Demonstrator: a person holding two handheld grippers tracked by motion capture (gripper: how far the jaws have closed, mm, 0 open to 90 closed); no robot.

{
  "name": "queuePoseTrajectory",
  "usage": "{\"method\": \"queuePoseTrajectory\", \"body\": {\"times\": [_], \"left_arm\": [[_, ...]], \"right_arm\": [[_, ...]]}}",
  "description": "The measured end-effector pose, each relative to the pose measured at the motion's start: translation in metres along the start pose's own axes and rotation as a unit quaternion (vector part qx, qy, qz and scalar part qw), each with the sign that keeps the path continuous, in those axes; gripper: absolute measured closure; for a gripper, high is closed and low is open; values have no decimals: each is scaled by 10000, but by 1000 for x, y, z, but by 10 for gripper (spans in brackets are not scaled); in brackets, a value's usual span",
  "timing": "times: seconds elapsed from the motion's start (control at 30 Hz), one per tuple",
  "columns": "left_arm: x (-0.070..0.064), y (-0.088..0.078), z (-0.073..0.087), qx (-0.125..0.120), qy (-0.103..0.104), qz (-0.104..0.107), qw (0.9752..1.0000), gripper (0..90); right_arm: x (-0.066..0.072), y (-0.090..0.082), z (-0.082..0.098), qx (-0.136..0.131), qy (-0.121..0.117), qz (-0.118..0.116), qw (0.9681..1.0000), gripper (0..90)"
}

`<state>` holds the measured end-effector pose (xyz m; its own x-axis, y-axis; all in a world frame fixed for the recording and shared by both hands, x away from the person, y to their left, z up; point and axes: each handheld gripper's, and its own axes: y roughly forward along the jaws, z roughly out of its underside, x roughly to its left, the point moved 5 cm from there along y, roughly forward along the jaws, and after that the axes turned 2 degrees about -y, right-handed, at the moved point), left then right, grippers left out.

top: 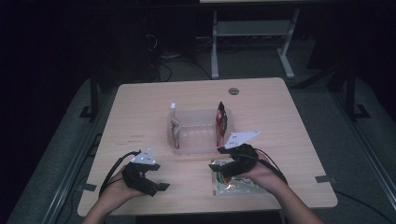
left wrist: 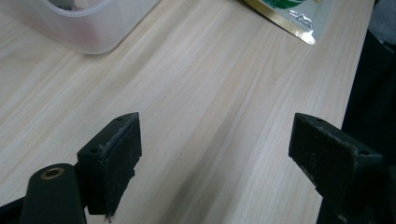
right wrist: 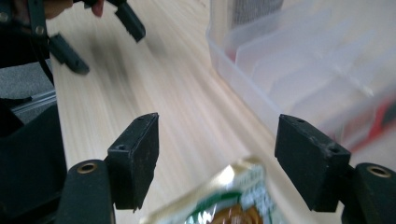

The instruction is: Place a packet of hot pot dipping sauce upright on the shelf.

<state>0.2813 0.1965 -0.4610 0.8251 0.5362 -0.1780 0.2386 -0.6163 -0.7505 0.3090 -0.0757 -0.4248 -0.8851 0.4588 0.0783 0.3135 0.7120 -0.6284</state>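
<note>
A green and gold foil packet (top: 236, 186) lies flat near the table's front edge, right of centre. My right gripper (top: 217, 165) hovers over its left end. In the right gripper view, the packet's corner (right wrist: 224, 203) sits low between the jaws of this open gripper (right wrist: 217, 149), and neither pad touches it. My left gripper (top: 159, 176) rests at the front left, open (left wrist: 215, 144), with only bare wood between its jaws. A clear plastic bin (top: 198, 140) stands mid-table. A red packet (top: 221, 119) stands upright at its right wall and a white-capped pouch (top: 173, 122) at its left.
The bin's rounded corner (left wrist: 88, 28) is close ahead of the left gripper, and the bin wall (right wrist: 280, 79) runs just right of the right gripper. The foil packet's edge (left wrist: 289, 16) lies beyond the left jaws. The table edge (top: 205, 209) is near both hands.
</note>
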Motion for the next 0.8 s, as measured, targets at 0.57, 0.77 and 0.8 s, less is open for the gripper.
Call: {"method": "queuePoseTrajectory", "body": {"times": [0.57, 0.77, 0.8], "left_arm": [[1, 4, 6, 27, 229, -91, 9997, 169], [1, 7, 9, 9, 164, -14, 9999, 169], [1, 7, 10, 49, 150, 16, 9999, 169]], "right_arm": [[-21, -63, 75, 66, 607, 672, 9959, 289], [-38, -72, 98, 426, 646, 1057, 9914, 293], [-43, -73, 100, 454, 679, 1072, 9909, 304]]}}
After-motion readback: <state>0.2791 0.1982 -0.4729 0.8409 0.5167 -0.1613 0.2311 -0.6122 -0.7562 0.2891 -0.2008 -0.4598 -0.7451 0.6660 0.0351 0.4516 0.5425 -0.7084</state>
